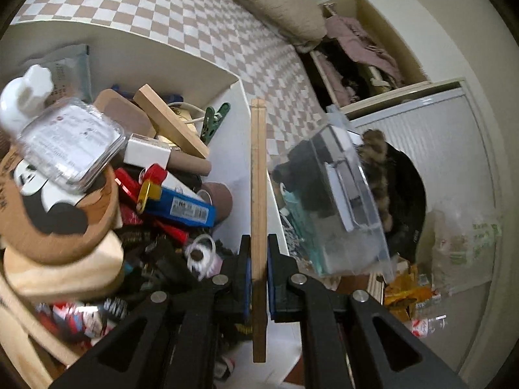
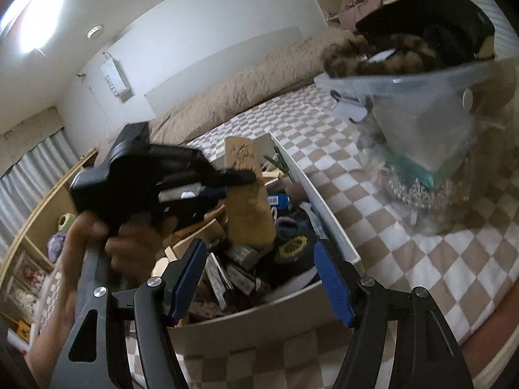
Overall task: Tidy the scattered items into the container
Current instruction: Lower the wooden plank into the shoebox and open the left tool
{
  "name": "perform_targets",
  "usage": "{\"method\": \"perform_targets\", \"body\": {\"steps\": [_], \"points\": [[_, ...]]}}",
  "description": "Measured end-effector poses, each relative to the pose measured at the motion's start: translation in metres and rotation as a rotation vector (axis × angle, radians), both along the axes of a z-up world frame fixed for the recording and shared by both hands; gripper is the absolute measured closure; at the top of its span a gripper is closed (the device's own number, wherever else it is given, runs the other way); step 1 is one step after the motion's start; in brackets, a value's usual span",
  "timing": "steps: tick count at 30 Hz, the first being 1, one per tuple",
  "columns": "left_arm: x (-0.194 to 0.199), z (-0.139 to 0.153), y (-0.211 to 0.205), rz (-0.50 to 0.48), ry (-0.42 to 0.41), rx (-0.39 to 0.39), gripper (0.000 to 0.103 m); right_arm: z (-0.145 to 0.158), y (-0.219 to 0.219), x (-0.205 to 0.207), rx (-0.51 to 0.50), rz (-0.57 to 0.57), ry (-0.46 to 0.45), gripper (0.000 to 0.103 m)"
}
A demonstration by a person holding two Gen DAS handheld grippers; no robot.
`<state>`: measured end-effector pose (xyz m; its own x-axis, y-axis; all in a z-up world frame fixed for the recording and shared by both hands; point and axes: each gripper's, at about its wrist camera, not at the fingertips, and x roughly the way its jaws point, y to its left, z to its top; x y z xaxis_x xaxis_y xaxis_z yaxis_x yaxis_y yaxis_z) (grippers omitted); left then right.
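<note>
Left hand-held gripper (image 1: 259,278) clamped on thin wooden board (image 1: 258,194), held edge-up over white container (image 1: 223,74) at bed (image 2: 405,259) edge, ready for drop-in. Right hand-held gripper (image 2: 259,278) jaws apart, empty.

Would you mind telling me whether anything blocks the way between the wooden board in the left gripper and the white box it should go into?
Nothing visible blocks it. The left gripper holds the wooden board on edge above the open-topped white box, though the box is already piled high with clutter.
</note>
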<state>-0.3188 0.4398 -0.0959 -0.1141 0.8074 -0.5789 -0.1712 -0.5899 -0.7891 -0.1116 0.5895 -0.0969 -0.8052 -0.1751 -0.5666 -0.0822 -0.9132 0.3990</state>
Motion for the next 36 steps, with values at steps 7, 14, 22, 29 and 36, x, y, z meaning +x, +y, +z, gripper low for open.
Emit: {"method": "perform_targets", "body": {"steps": [7,14,22,29,36], "points": [[-0.014,-0.010,0.020,0.019,-0.028,-0.078,0.095,0.000,0.001,0.010,-0.026,0.016,0.025,0.034],[-0.022,-0.020,0.033,0.048,-0.035,-0.120,0.095,0.002,-0.001,0.016,-0.023,0.035,0.044,0.034],[-0.032,-0.024,0.029,0.059,-0.047,-0.130,0.055,0.002,-0.001,0.017,-0.021,0.045,0.054,0.034],[-0.029,-0.017,0.018,0.021,-0.033,-0.093,0.054,0.000,-0.001,0.019,-0.029,0.045,0.053,0.034],[-0.021,-0.013,0.009,-0.001,-0.031,-0.063,0.054,-0.001,-0.001,0.020,-0.033,0.035,0.041,0.034]]}}
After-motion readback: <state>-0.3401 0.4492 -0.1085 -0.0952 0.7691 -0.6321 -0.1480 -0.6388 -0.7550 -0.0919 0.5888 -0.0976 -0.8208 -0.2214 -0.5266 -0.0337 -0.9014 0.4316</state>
